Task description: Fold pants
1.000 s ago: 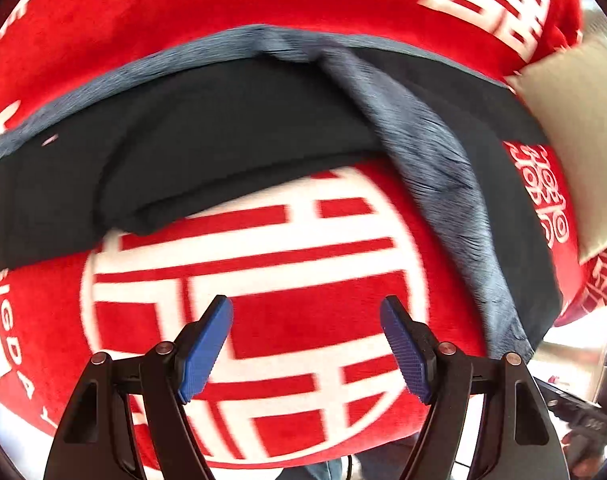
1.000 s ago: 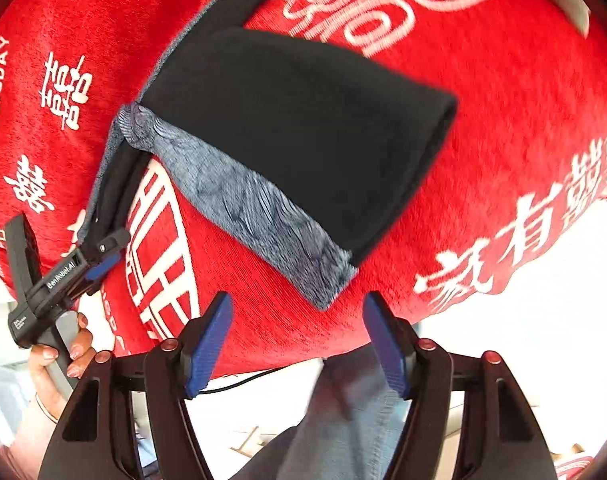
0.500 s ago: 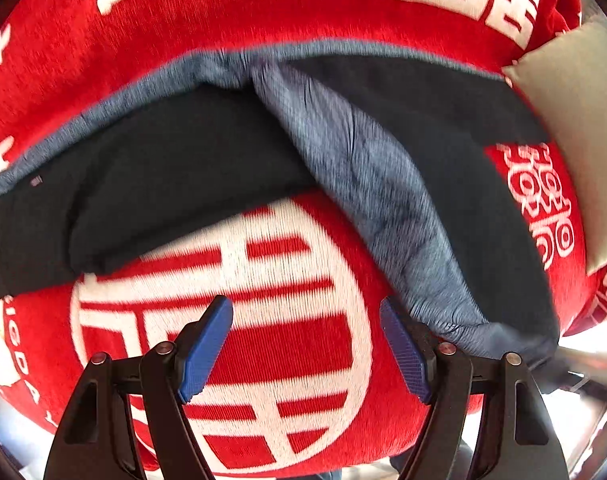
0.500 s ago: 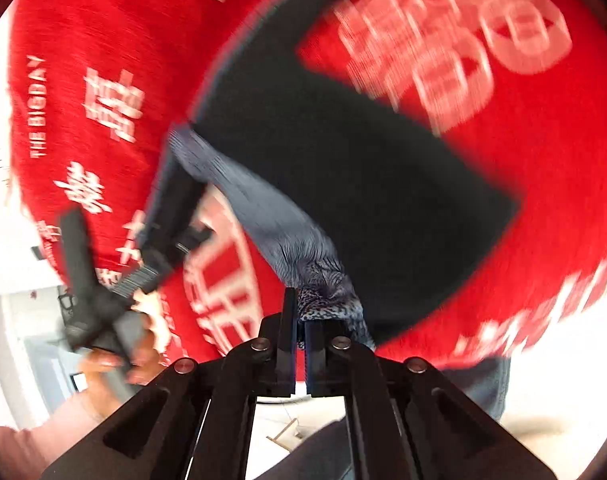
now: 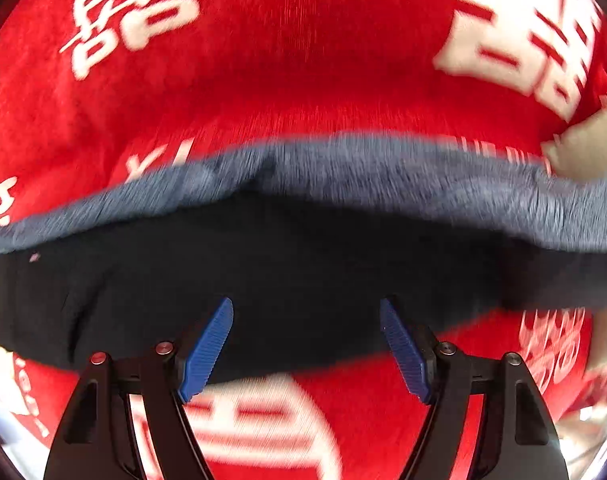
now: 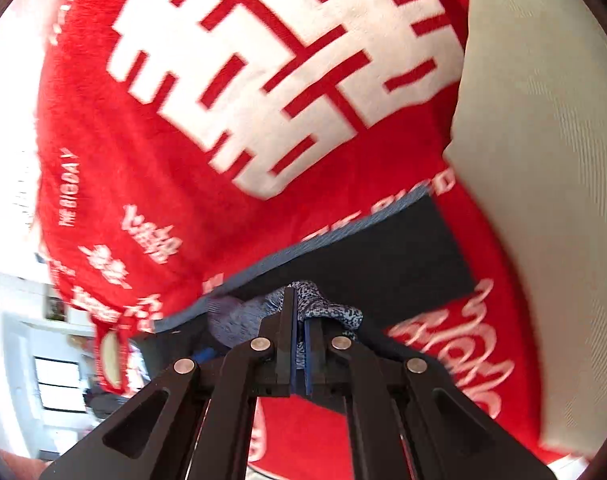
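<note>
Step in hand: my right tool (image 6: 299, 344) clamped on grey-lined edge of dark fabric pants (image 5: 303, 272), mid-fold over red plush blanket (image 5: 303, 60). My left tool (image 5: 305, 344) open, holding nothing. Next, judged: align edges, lay flat, release.

A home, most likely a bedroom or living room; a plush red blanket (image 5: 303, 60) with white wedding characters covers the surface; a cream cushion (image 6: 543, 200) lies beside it; white shelves (image 6: 51, 368) stand against a pale wall at the far left.
</note>
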`<state>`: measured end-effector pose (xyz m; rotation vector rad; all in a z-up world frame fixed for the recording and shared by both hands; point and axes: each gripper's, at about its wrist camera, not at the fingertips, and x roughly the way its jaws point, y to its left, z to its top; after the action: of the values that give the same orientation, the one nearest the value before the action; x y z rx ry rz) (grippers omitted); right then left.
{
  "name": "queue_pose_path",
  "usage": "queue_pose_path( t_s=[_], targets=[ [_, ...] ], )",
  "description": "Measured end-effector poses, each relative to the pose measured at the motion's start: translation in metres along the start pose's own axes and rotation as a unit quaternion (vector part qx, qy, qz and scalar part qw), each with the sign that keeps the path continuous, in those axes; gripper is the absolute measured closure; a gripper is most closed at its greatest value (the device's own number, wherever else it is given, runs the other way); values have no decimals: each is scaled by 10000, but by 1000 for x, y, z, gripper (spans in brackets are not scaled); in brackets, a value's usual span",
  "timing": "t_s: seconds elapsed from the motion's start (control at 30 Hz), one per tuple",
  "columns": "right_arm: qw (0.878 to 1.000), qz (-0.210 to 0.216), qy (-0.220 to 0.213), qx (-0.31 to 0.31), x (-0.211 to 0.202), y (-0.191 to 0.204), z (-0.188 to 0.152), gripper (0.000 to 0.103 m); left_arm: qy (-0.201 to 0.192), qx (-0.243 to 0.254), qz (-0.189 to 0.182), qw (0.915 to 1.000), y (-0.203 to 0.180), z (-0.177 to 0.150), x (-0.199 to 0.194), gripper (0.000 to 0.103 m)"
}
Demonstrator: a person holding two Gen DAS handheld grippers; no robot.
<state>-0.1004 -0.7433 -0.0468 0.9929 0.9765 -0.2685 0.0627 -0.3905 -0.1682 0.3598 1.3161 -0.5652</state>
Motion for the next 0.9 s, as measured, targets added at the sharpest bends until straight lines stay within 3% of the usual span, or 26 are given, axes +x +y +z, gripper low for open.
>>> queue_pose_path(
  t_s=[0.1, 0.3, 0.37, 0.43, 0.5, 0.6, 0.63, 0.77, 0.9],
  targets=[
    [9990, -402, 127, -154, 18, -15, 22, 100, -132, -272, -27, 9995, -1, 37, 15, 26],
    [9930, -1046, 231, -494, 67, -31, 57, 97, 222, -408, 337, 9984, -5, 73, 65, 26],
    [9898, -1329, 238, -466, 76, -35, 65, 78, 110, -416, 482, 9979, -5, 77, 69, 21],
    [9886, -1466, 110, -316, 72, -38, 72, 35, 166, -459, 525, 9974, -4, 83, 72, 21],
    [9885, -1490, -178, -198, 57, -37, 76, 33, 228, -631, 464, 9967, 0, 90, 67, 21],
    [9926, -1184, -176, -197, 42, -31, 71, 33, -40, -559, 533, 9970, 5, 91, 42, 21],
    [9929, -1159, -85, -239, 43, -30, 66, 34, -113, -513, 622, 9967, 8, 89, 36, 21],
    [9809, -1797, 328, -664, 62, -32, 42, 38, -146, -550, 929, 9941, 36, 77, 21, 21],
    [9811, -1798, 670, -255, 73, -53, 14, 38, 14, -960, 796, 9922, 79, 58, 16, 21]
  ],
)
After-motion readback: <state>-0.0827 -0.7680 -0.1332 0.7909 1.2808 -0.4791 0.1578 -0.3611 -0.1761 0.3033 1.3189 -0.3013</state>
